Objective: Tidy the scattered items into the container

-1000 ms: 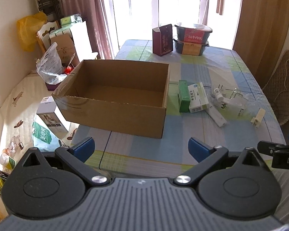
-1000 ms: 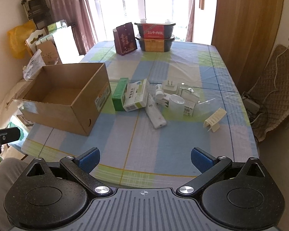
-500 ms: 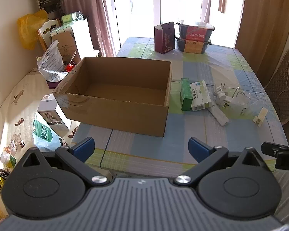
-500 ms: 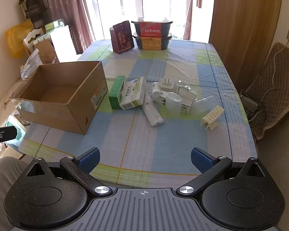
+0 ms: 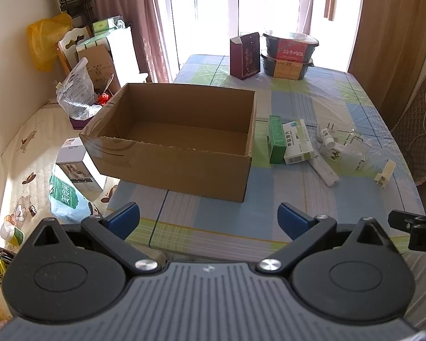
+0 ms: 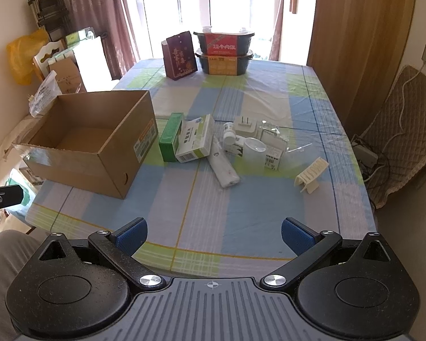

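Both views risen slightly, cardboard box (image 5: pixel 179 130) empty, left gripper (image 5: pixel 208 217) and right gripper (image 6: pixel 214 231) jaws apart

An open cardboard box (image 6: pixel 91 145) sits at the left of the frame — brown, empty, top edges torn. Just right of it lies a green carton (image 6: pixel 171 136) on its side, touching a white-and-green medicine box (image 6: pixel 195 139). A white tube (image 6: pixel 223 167) lies slanted below them. Further right — a small white bottle (image 6: pixel 229 136), a white plug adapter (image 6: pixel 244 126), a clear plastic cup (image 6: pixel 254 149) and, apart at lower right, a cream ribbed clip (image 6: pixel 311 174).
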The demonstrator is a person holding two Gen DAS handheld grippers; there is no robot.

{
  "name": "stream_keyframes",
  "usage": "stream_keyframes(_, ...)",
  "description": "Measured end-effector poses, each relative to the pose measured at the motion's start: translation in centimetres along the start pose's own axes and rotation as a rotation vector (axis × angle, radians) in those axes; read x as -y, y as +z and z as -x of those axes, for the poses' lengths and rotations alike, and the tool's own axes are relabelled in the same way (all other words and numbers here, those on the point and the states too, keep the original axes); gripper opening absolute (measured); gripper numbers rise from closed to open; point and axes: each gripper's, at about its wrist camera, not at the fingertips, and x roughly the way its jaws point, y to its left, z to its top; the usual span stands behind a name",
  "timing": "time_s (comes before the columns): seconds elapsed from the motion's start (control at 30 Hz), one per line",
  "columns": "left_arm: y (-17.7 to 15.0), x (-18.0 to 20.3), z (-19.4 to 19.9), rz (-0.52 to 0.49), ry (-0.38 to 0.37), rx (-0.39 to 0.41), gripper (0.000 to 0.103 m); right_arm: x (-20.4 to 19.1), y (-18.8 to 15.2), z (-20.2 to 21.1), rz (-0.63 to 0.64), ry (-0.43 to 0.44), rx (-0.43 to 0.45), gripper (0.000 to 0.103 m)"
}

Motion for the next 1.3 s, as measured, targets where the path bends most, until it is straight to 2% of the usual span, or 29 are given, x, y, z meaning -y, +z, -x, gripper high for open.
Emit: stream_keyframes(1.3, -0.3, 0.5, -1.1, -0.017, -0.019, -0.027, 0.102, 0.2, 0.0, -0.4, 0.005, -0.004, -0.006, 0.103)
